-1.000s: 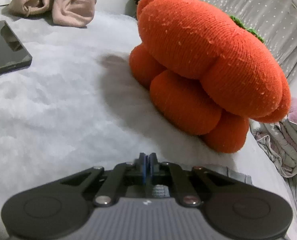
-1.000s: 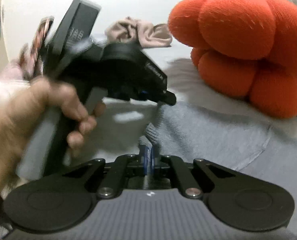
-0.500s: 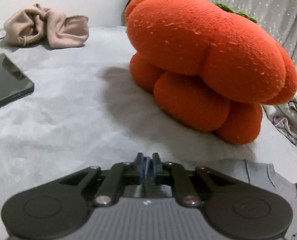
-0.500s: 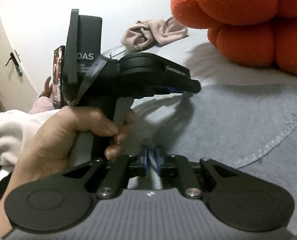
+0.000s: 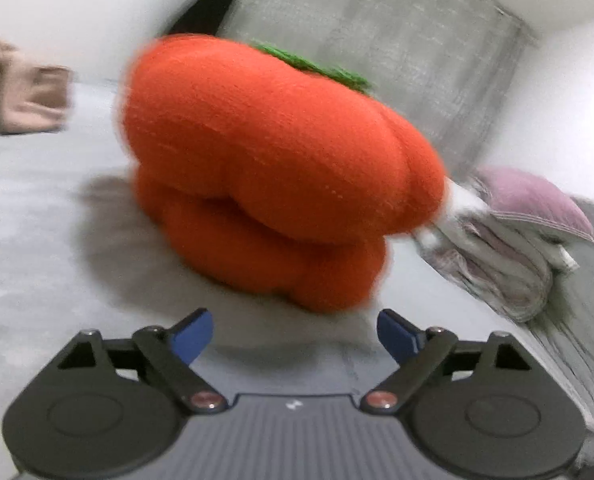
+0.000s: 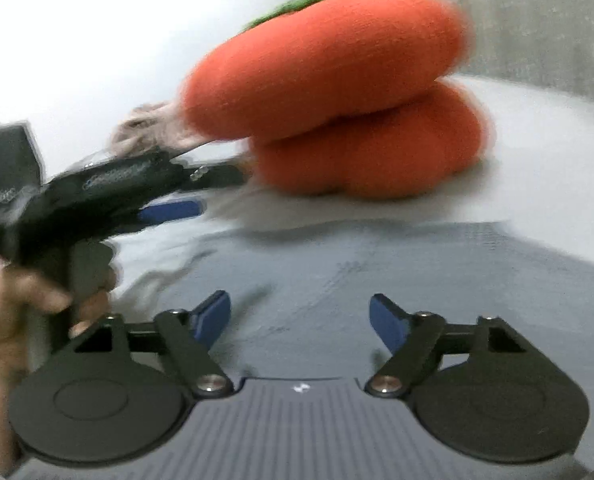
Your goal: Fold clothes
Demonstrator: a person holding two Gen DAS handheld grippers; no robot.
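Both the left gripper (image 5: 295,330) and the right gripper (image 6: 300,316) are hanging spread wide and gripping nothing above the grey garment (image 6: 397,280), which is lying on the bed (image 5: 37,208) before the orange pumpkin cushion (image 5: 273,168), probably, through the blur, for a fresh hold.

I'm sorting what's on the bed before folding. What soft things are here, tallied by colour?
Orange: 1, the pumpkin plush
Grey: 1, the garment lying flat in front of both open grippers
Beige: 1, the crumpled cloth at the far left
Purple: 1, the pillow on the bundled bedding at the right
Total: 4
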